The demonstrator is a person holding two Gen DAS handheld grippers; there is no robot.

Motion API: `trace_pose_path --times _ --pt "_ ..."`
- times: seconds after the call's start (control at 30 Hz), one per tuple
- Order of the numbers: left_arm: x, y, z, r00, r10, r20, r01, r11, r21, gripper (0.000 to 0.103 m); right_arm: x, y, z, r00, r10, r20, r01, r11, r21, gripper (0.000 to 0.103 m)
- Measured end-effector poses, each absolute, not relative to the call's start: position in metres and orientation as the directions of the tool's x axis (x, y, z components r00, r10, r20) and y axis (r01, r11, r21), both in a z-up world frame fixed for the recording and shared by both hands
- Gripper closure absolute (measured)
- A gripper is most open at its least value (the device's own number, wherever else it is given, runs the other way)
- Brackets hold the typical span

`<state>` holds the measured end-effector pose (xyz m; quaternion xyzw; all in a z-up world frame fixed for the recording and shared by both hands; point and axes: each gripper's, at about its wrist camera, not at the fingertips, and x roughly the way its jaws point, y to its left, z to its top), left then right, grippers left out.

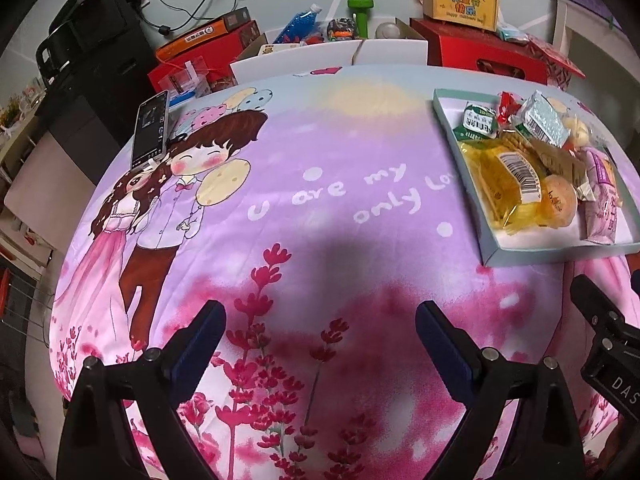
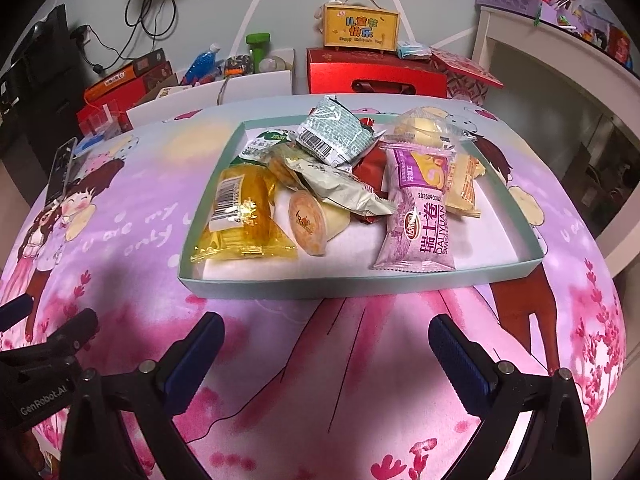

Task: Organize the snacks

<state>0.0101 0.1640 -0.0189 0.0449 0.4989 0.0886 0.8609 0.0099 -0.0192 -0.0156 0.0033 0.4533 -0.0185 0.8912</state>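
a table draped in a pink and purple cartoon cloth (image 2: 360, 360) fills both views, printed with a cartoon couple, lavender sprigs and the words "u are my only love".

on the cloth sits a shallow pale-green tray (image 2: 360, 282) heaped with wrapped snacks. a purple swiss roll packet (image 2: 416, 216) lies at the tray's near right, with a pale yellow packet (image 2: 464, 188) tucked just behind it. at the near left lies a clear yellow packet (image 2: 240, 216) with a barcode label, and beside it a small round jelly cup (image 2: 308, 224) on its side. a crinkled grey-green wrapper (image 2: 344, 192) rests across the middle, and a silver-green packet (image 2: 336, 132) with a barcode tops the pile toward the back. other packets underneath are too jumbled to tell apart.

the right gripper (image 2: 326, 344) hangs just short of the tray's near wall, its blue-padded fingers spread wide with nothing between them. the left gripper (image 1: 320, 332) is over bare cloth to the left of the tray, equally wide apart and empty; the tray (image 1: 520, 256) appears at its upper right.

a phone (image 1: 150, 128) stands propped near the table's far left edge. beyond the table are a red gift box (image 2: 376, 72), a yellow box (image 2: 360, 26) with a handle on top of it, an open white carton (image 2: 256, 80) of oddments, and a green dumbbell (image 2: 258, 46).
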Motion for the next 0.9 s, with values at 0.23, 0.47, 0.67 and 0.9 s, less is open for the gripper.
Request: trace_pose_path --times 0.23,0.47,0.67,0.9 --pt "0.0111 0.1588 -0.0175 0.492 0.207 -0.846 -0.091 0.978 0.186 0.007 0.0108 -0.0165 -0.0146 0.595 -0.01 -0.804 0.023 1.0 0.004 0.0" --pt "0.0136 0.1556 -0.0185 0.487 0.222 -0.845 -0.082 0.974 0.209 0.007 0.0137 -0.014 -0.0189 0.582 -0.006 -0.813 0.021 1.0 0.008 0.0" --pt "0.0144 0.1582 -0.0207 0.473 0.229 -0.851 -0.093 0.973 0.21 0.007 0.0144 -0.0128 -0.0188 0.585 -0.01 -0.811 0.015 1.0 -0.002 0.0" --pt "0.0144 0.1605 -0.021 0.469 0.231 -0.853 -0.106 0.973 0.205 0.007 0.0152 -0.0108 -0.0201 0.581 -0.016 -0.814 0.013 1.0 -0.011 0.0"
